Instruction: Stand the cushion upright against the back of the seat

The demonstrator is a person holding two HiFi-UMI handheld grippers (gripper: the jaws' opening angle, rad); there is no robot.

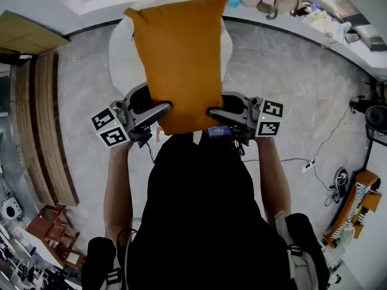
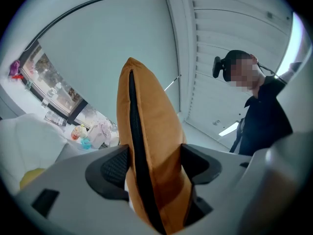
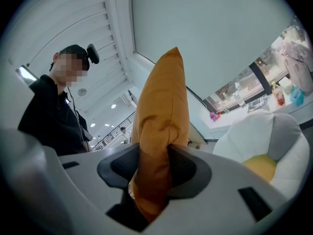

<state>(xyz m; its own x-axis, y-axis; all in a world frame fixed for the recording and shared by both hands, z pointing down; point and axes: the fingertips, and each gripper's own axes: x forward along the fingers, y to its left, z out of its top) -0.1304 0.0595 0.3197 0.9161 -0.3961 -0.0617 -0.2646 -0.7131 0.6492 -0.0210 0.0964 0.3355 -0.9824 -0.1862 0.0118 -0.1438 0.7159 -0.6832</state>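
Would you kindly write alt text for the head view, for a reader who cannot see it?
Seen from above, an orange cushion is held up by the left gripper and the right gripper, each clamped on a lower corner, with a white seat behind it on a grey floor.

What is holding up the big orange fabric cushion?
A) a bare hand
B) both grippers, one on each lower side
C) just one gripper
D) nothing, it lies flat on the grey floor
B: the left gripper and the right gripper each pinch a lower side of the orange fabric cushion, with their jaws pressed into the cloth.
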